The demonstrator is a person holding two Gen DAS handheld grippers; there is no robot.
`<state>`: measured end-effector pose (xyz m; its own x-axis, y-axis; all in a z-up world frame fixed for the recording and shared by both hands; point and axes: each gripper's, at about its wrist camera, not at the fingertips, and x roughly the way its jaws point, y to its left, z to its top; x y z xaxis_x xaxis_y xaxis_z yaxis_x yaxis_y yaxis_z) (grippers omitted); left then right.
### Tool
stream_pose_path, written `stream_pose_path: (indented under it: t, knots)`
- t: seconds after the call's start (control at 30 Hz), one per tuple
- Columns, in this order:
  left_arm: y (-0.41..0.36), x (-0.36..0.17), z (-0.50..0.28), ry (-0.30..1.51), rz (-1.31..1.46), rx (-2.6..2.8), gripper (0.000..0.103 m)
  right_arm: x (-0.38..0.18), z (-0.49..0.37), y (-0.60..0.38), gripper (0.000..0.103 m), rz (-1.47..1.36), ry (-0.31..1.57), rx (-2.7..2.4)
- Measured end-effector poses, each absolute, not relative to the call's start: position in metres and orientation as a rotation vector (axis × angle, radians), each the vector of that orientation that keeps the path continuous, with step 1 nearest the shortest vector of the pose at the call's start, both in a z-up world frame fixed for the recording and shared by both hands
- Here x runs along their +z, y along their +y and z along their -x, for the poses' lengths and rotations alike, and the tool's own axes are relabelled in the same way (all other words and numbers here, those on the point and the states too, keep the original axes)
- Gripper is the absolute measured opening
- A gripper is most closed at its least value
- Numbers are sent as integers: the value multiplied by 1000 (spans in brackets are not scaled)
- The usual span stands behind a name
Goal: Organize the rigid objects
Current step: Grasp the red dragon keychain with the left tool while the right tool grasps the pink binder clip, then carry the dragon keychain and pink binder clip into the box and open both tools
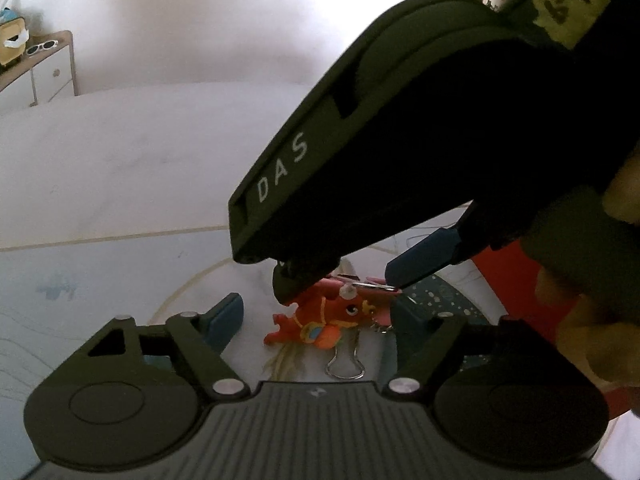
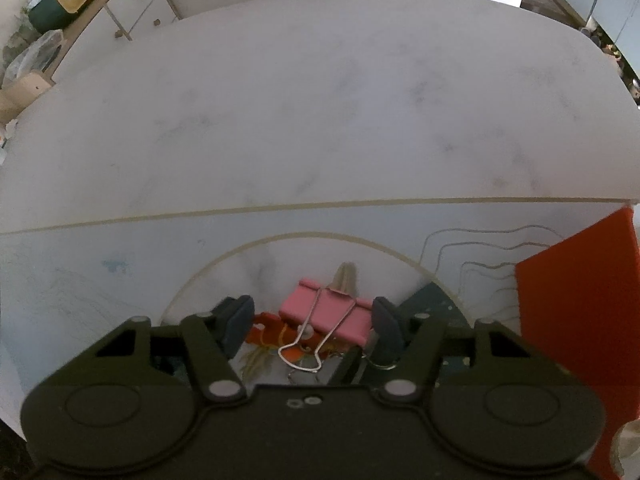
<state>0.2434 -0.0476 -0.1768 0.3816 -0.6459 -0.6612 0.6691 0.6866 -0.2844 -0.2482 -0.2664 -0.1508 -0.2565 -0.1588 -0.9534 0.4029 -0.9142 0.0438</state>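
Observation:
A pink binder clip (image 2: 326, 314) with silver wire handles lies between the fingers of my right gripper (image 2: 314, 320), whose jaws stand wide apart; the right finger seems to touch the clip's end, the left finger is apart. Under the clip lies an orange fish keychain toy (image 2: 280, 336), also in the left wrist view (image 1: 328, 318), with a silver wire handle (image 1: 345, 366) beside it. My left gripper (image 1: 320, 316) is open around the toy, just above the mat. The right gripper body (image 1: 400, 140) hangs over the toy in the left wrist view, with a sliver of the pink clip (image 1: 360, 282) showing beneath it.
The objects lie on a pale mat with a circle outline (image 2: 304, 236) on a white marbled table (image 2: 320, 120). A red box (image 2: 580, 300) stands at the right. A dark speckled patch (image 2: 436, 300) lies by it. A cabinet (image 2: 132, 4) with clutter stands far left.

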Motion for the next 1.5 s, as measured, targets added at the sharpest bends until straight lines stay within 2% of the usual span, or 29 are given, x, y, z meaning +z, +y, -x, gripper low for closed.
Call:
stream_pose_path:
  t: [0.17,0.23,0.37,0.43,0.47,1.1,1.5]
  knots:
    - [-46,-176,-237,821,-47,-856,57,-150,245,-272,64,-1644,351,-2225]
    - [-45,-175,-236,819,-49,-855,54,-150,244,-275,64,-1638,369,-2227]
    - [-42,-176,-237,825,-42,-859,52,-150,243,-276,61,-1623,391,-2231]
    - [-40,-176,-237,826,-43,-866,52,-147,241,-274,50,-1604,394,-2235]
    - [-38,-176,-236,829,-43,-870,52,-147,241,-273,50,-1601,390,-2236]
    - [14,-157,-202,829,-38,-972,51,-137,223,-250,49,-1548,296,-2215]
    - [50,-116,-184,804,-25,-995,51,-68,197,-203,49,-1393,202,-2244]
